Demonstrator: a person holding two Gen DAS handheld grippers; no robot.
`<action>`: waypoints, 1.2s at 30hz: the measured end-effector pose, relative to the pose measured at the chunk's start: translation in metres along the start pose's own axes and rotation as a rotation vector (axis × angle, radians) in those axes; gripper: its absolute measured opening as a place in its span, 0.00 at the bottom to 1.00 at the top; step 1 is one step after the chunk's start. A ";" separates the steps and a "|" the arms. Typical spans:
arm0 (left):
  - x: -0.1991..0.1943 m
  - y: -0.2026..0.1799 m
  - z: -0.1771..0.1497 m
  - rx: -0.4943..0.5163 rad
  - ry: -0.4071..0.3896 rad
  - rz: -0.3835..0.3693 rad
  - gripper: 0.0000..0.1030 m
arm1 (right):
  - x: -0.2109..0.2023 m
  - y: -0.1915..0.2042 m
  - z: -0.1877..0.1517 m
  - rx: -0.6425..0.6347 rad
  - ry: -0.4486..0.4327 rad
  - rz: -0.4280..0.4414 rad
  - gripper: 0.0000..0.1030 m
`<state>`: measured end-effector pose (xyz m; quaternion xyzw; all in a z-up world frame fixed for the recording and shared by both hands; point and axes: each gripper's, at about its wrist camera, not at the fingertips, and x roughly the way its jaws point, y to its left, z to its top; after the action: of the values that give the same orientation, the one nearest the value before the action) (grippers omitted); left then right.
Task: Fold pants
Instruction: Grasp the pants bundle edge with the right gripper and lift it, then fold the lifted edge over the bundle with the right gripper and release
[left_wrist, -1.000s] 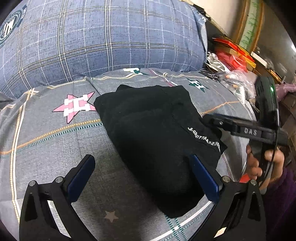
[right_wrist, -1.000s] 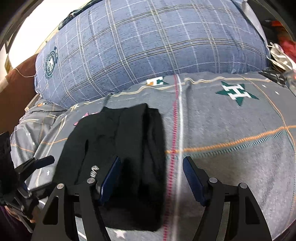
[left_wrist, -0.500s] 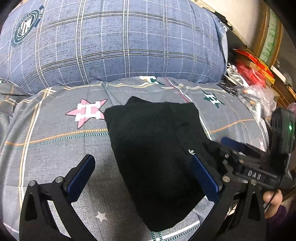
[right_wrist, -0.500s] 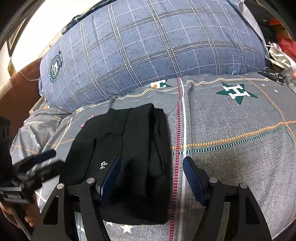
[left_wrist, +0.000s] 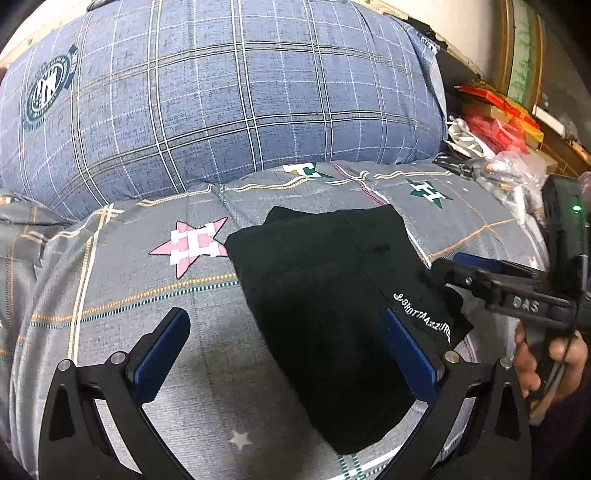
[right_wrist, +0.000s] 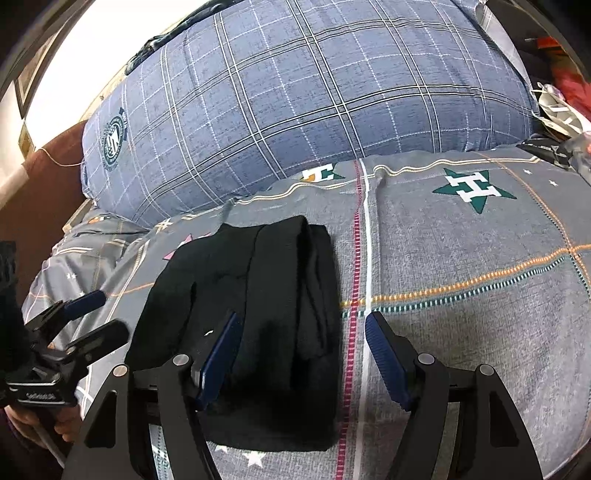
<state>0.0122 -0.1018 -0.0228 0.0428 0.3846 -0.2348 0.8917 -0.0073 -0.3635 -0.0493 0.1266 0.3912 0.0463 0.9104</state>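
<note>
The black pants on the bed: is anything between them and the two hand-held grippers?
Nothing visible is. The black pants lie folded on the grey bedspread; the left hand-held gripper and the right hand-held gripper are both open at them, holding nothing.

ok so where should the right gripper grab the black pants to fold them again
Probably the near short edge of the black pants, on the right gripper's side, coming from the front and low. The bundle lies flat on the bedspread with stacked layers ending there, so open jaws could pinch all layers together.

Even indoor light, sharp centre. Heavy fisheye bend, dark corners. Window (right_wrist: 74, 55) blown out upper left. Black pants (left_wrist: 325, 295) folds barely readable, probably underexposed.
</note>
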 end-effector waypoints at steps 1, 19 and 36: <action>-0.001 0.002 -0.001 -0.005 -0.002 -0.003 1.00 | 0.002 0.001 0.001 -0.001 0.003 -0.002 0.70; 0.029 0.021 -0.005 -0.105 0.109 -0.223 1.00 | 0.047 -0.001 0.026 -0.028 0.128 0.134 0.70; 0.054 0.011 -0.009 -0.127 0.228 -0.427 1.00 | 0.063 -0.020 0.029 0.039 0.174 0.248 0.85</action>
<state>0.0435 -0.1107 -0.0684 -0.0693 0.4970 -0.3870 0.7736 0.0568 -0.3768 -0.0790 0.1873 0.4507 0.1614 0.8578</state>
